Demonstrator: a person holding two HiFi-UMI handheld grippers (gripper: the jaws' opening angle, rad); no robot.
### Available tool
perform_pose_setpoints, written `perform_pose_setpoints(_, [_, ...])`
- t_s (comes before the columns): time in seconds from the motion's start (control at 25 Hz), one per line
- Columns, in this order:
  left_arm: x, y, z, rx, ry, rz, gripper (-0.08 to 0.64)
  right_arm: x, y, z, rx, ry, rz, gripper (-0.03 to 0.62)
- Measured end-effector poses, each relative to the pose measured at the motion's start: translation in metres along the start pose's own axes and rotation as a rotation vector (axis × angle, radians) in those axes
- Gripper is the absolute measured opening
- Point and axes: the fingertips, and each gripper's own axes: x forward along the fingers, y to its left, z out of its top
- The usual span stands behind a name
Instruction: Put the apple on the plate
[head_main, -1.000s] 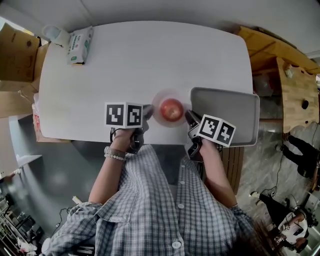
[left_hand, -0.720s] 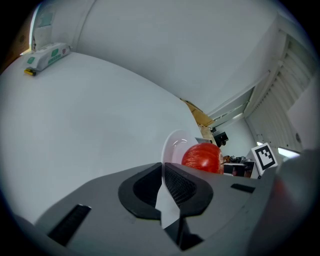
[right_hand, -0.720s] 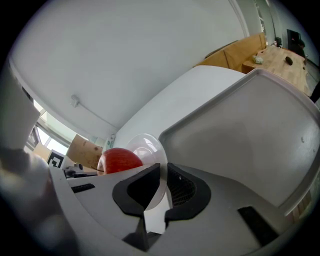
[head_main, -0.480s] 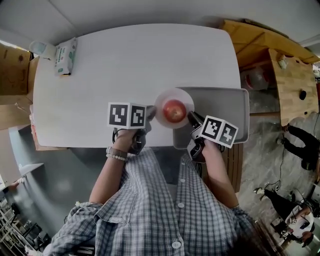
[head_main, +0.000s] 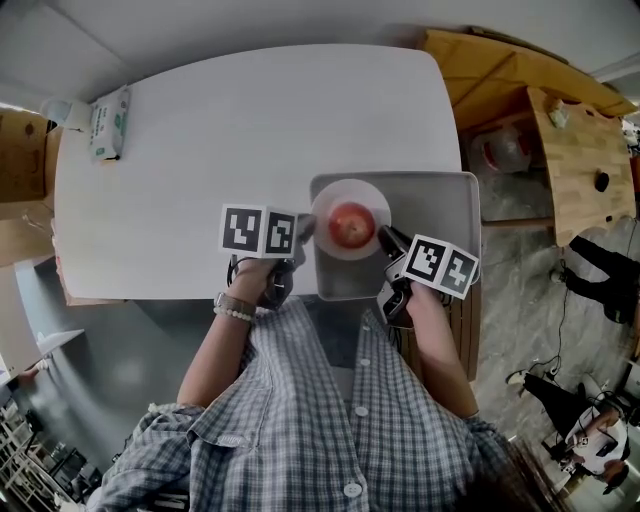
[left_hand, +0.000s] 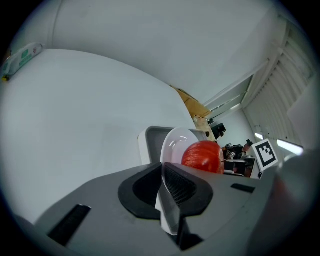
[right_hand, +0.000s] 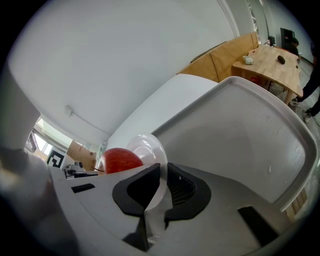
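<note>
apple (head_main: 351, 224) on plate (head_main: 350, 194) | left claw (head_main: 303, 228), right claw (head_main: 385, 238) at rim

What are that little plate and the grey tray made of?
The plate looks like thin, glossy plastic: whitish and half see-through at the rim, with bright highlights. The tray looks like matte grey plastic with a rounded, moulded rim, though painted metal is possible.
</note>
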Motion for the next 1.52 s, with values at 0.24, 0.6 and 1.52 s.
perform_pose_setpoints(0.24, [0.026,-0.019,-0.002,0.010,0.035,0.018,0.026,-0.006,-0.030,0.009,0.011,0.017,-0.006,0.055])
perform_pose_setpoints(0.6, [0.049,-0.024,-0.009,-0.001,0.081,0.046,0.026,0.000,-0.055,0.009,0.009,0.057,-0.016,0.055])
perform_pose_setpoints(1.52, [0.044,-0.026,-0.008,0.030,0.013,-0.010,0.040,0.001,-0.054,0.020,-0.086,-0.036,0.034,0.055])
